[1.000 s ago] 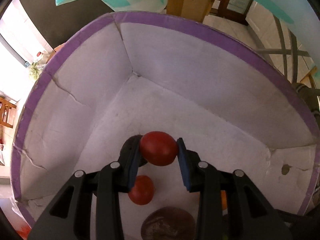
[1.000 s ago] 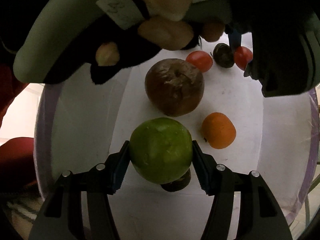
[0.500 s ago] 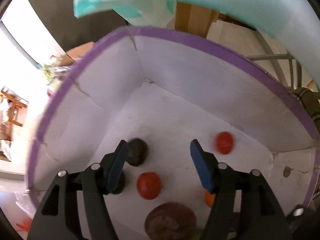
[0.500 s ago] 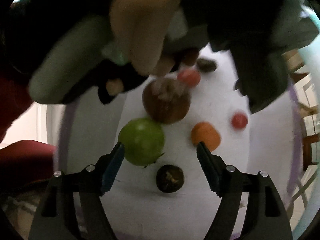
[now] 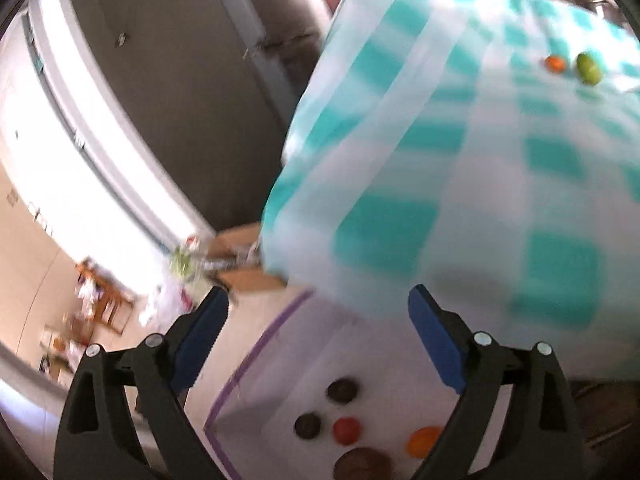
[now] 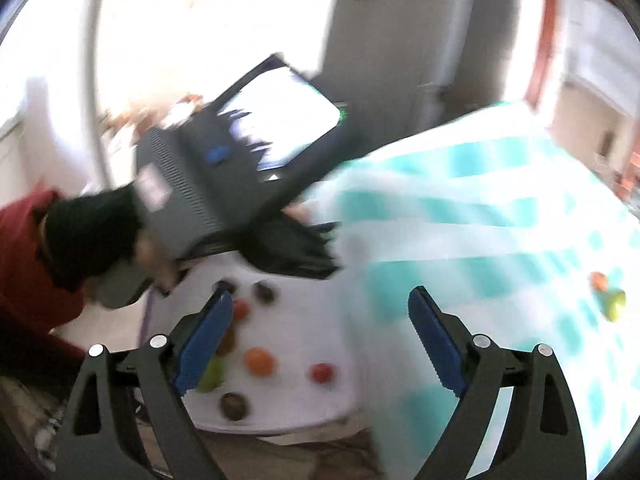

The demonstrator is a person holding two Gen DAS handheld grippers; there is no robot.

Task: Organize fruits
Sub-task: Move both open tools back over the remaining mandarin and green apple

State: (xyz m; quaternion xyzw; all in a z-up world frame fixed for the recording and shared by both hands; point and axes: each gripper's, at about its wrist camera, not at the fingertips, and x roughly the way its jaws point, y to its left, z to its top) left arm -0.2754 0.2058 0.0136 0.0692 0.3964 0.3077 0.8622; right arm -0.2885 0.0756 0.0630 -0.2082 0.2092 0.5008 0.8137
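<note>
Both grippers are open, empty and raised above a white box with a purple rim. Under my left gripper the box holds a red tomato, two dark fruits, an orange and a brown fruit. Under my right gripper I see the same box with an orange, a red tomato, a green fruit and a dark fruit. An orange and a green fruit lie on the checked tablecloth, also in the right wrist view.
A table with a teal and white checked cloth stands beside the box and overhangs it. The left gripper's dark body and the person's hand fill the upper left of the right wrist view. Both views are motion-blurred.
Both grippers opened and let go: the red tomato and the green fruit now lie in the box. Both grippers then lifted up and away, swinging toward the table.
</note>
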